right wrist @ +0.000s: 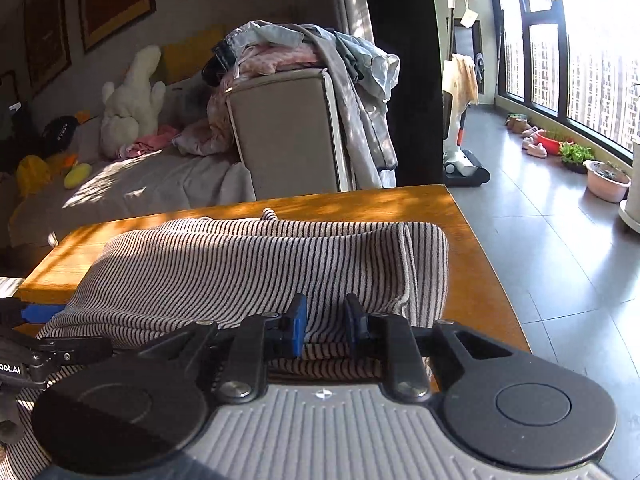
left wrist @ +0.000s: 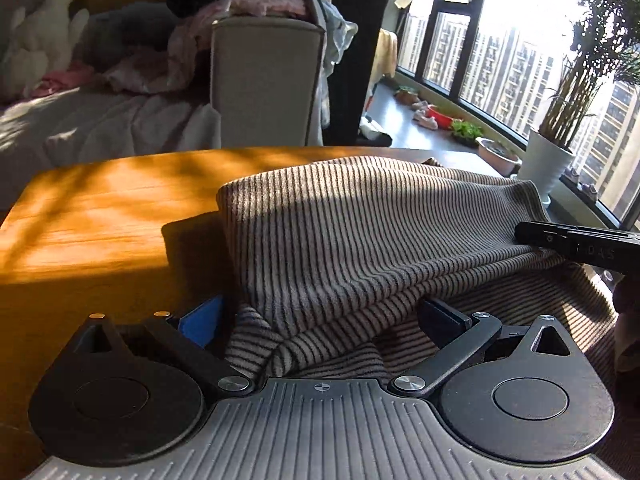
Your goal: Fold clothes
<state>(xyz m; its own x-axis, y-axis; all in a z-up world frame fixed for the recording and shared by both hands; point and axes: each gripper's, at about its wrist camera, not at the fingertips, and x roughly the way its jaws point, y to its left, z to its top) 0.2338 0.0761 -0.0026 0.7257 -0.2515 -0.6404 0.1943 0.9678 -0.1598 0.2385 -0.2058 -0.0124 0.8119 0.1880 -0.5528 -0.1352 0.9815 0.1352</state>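
A beige garment with thin dark stripes (left wrist: 360,232) lies folded over on the wooden table (left wrist: 100,208); it also shows in the right wrist view (right wrist: 260,268). My left gripper (left wrist: 320,320) is open, its jaws wide apart around the garment's near edge. My right gripper (right wrist: 324,328) has its jaws close together, shut on a fold of the striped garment at its near edge. The right gripper's side shows in the left wrist view (left wrist: 576,240) at the garment's right end. The left gripper shows at the left edge of the right wrist view (right wrist: 36,332).
Beyond the table stands a beige sofa arm (right wrist: 288,132) piled with clothes (right wrist: 304,48). A white plush toy (right wrist: 132,100) sits on the sofa. The table's right edge (right wrist: 488,256) drops to a tiled floor with plant pots (right wrist: 608,180) along the window.
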